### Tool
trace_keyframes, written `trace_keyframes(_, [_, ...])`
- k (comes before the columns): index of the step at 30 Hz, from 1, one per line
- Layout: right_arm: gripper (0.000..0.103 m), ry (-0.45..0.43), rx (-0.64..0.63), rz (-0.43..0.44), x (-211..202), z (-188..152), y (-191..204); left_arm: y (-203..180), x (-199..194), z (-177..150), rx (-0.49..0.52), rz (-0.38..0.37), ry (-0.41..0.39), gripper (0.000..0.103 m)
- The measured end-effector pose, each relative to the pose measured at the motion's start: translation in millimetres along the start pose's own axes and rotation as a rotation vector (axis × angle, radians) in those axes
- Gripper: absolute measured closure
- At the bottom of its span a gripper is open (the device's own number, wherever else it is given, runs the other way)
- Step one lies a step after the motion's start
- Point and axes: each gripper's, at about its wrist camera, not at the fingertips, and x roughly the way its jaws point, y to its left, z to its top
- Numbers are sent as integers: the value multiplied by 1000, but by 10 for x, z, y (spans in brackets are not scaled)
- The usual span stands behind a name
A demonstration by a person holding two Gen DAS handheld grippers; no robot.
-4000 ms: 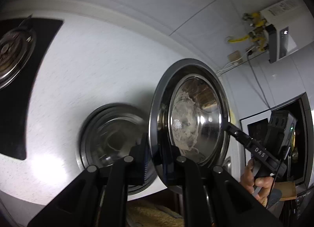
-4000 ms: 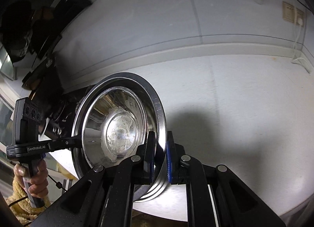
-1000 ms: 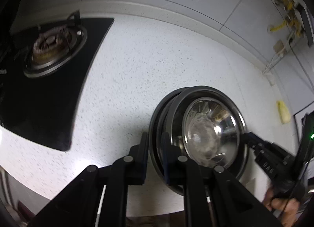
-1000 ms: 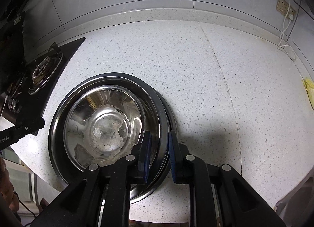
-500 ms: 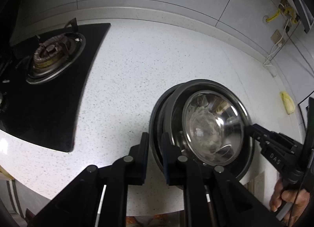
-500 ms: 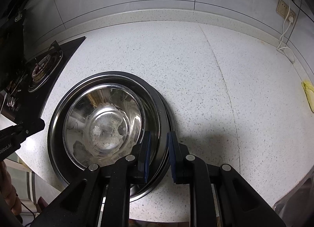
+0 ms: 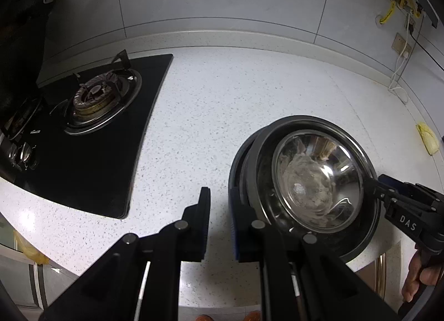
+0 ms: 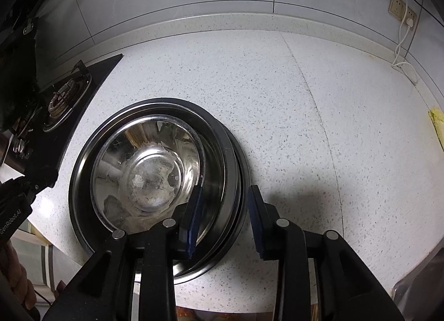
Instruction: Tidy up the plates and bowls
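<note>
A stack of nested steel bowls (image 7: 310,182) rests on the white speckled counter (image 7: 211,115) near its front edge; it also shows in the right wrist view (image 8: 155,171). My left gripper (image 7: 219,210) is open, its fingers apart just left of the stack's rim. My right gripper (image 8: 224,210) is open, its fingers straddling the stack's right rim without clamping it. The right gripper's tip also shows in the left wrist view (image 7: 385,185) at the stack's right edge.
A black gas hob (image 7: 91,126) with a burner lies at the left of the counter. A yellow cloth (image 7: 428,142) lies at the far right. White cables and a wall socket (image 8: 399,10) are by the tiled back wall.
Both grippers have opened and let go of the bowl's rim. The bowl now sits nested in the stack on the counter. The left gripper has drawn back slightly to the left.
</note>
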Motion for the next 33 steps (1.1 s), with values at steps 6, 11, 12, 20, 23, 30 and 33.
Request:
trace_keyframes(6, [74, -6, 5, 5, -24, -9, -27, 9, -6, -30, -5, 11, -9, 90])
trace_keyframes(11, [69, -21, 20, 19, -86, -48, -82, 26, -10, -74, -18, 5, -14, 90])
trace_keyframes(12, [68, -27, 21, 22, -107, -60, -90, 20, -17, -87, -12, 7, -17, 90])
trace_keyframes(20, [66, -65, 8, 20, -282, -176, -114, 7, -130, -178, -3, 2, -47, 74])
trace_keyframes(23, [65, -77, 11, 22, -355, -234, -107, 3, -238, -244, 5, 9, -68, 74])
trace_keyframes(30, [59, -114, 32, 24, -577, -452, -28, 4, -628, -519, 57, 8, -110, 74])
trace_keyframes(33, [59, -128, 32, 24, -725, -605, 27, 7, -836, -645, 92, 36, -144, 74])
